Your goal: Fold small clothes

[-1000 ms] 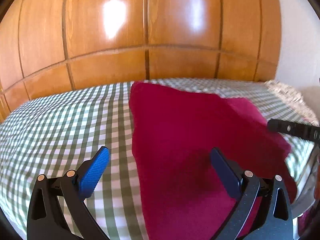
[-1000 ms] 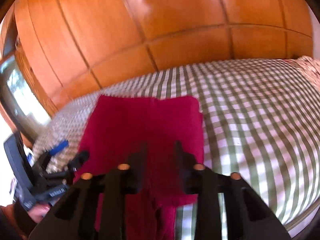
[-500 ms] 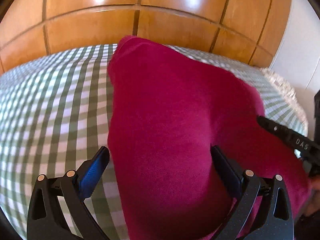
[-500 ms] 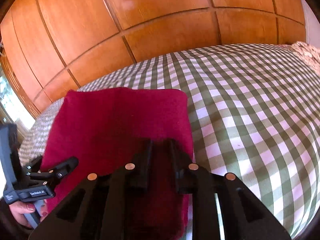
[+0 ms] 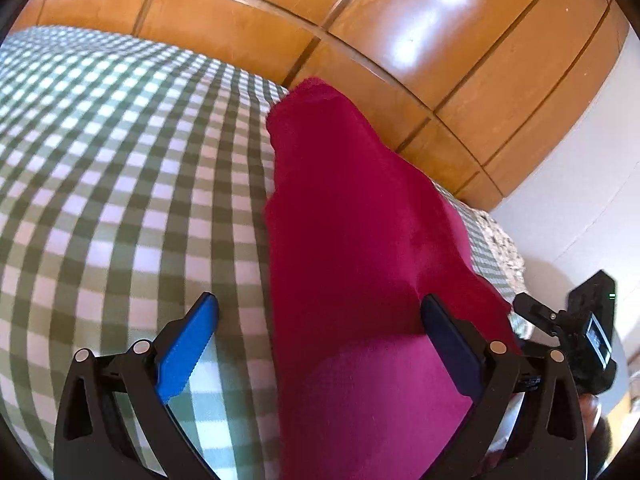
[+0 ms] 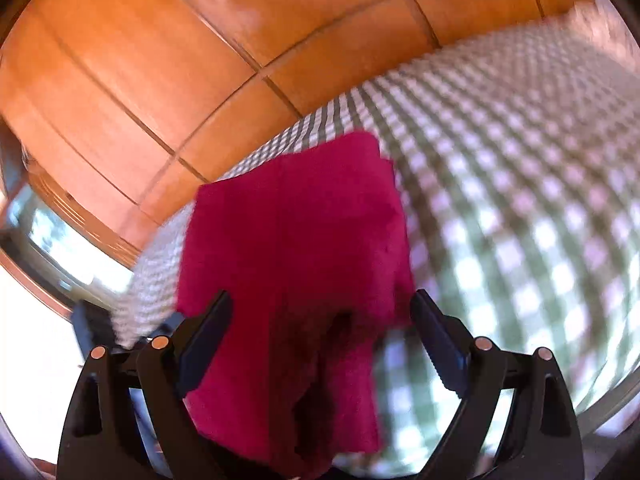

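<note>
Lying along the near edge of the bed [image 5: 120, 184], the red cloth [image 5: 352, 248] is stretching from the front edge back toward the wooden headboard [image 5: 400, 40], with its near end spilling down over the edge. It is looking like 1 folded piece, with a second layer showing along its right side in the left wrist view, which suggests a fold is already made and the cloth is being laid flat to settle.

The right tool [image 6: 320, 340] is opening its jaws at this moment; the cloth is sitting between them, bunched slightly, but the pads are standing clear of it on both sides, so I judge this to be a release after laying the fold down. The left tool [image 5: 316, 340] is also standing wide, with 1 blue pad [image 5: 188, 344] over the checked sheet and the other over the cloth, gripping nothing. Both are pointing down at the near end, probably so the cloth can be let go cleanly.

No readable writing is showing on the cloth or bedding; a small screen on the right tool's body is too blurred to read.
</note>
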`<state>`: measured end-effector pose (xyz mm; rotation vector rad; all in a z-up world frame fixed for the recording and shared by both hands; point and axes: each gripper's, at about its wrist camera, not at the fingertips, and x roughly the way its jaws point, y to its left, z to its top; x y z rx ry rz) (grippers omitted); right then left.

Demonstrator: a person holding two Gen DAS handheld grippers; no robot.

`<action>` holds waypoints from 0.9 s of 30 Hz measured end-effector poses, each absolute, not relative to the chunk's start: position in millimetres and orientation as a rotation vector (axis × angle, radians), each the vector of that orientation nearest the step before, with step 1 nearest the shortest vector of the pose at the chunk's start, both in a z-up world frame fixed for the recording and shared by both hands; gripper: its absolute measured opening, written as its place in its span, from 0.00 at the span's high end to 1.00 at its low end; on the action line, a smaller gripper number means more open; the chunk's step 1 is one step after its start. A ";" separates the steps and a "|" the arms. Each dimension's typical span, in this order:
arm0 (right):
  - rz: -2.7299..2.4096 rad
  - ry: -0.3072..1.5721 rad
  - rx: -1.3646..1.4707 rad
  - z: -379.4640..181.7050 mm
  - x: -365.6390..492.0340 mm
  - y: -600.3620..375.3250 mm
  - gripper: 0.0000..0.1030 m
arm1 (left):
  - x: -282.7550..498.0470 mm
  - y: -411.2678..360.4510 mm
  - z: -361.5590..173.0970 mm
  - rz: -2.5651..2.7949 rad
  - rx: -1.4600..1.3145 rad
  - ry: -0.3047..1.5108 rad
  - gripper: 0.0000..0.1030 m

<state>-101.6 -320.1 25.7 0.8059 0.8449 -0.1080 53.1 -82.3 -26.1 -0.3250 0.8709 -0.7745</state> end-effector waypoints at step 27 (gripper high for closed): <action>0.023 0.861 0.750 14.2 -58.2 -289.2 0.55 | 32.1 -115.6 -2.6 -0.852 -0.063 0.825 0.49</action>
